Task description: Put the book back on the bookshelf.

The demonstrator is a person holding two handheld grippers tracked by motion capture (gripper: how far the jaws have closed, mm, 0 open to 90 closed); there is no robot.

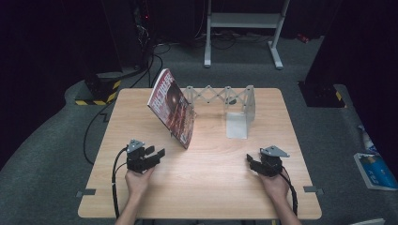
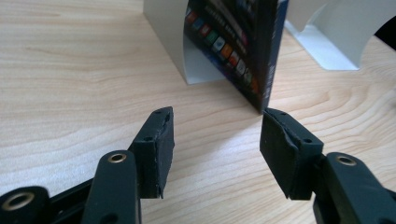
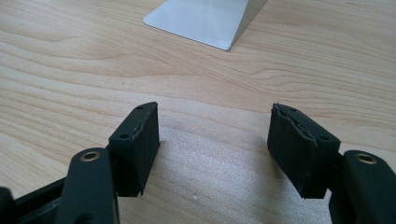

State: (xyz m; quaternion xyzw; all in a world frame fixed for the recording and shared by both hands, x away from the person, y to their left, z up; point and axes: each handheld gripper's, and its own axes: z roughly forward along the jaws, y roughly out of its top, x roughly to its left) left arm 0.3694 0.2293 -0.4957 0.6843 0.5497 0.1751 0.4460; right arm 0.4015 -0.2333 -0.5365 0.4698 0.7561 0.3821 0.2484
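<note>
A magazine (image 1: 172,107) stands tilted on the wooden surface (image 1: 206,187), leaning back against the left end plate of an expandable metal book rack (image 1: 237,104). The left tongs (image 1: 158,154) sit just in front of its lower corner, jaws apart with nothing between them. The right tongs (image 1: 248,160) rest well to the right, also apart and empty. Judging from this, the magazine is not yet gripped; grasping it and setting it upright in the rack remain.
</note>
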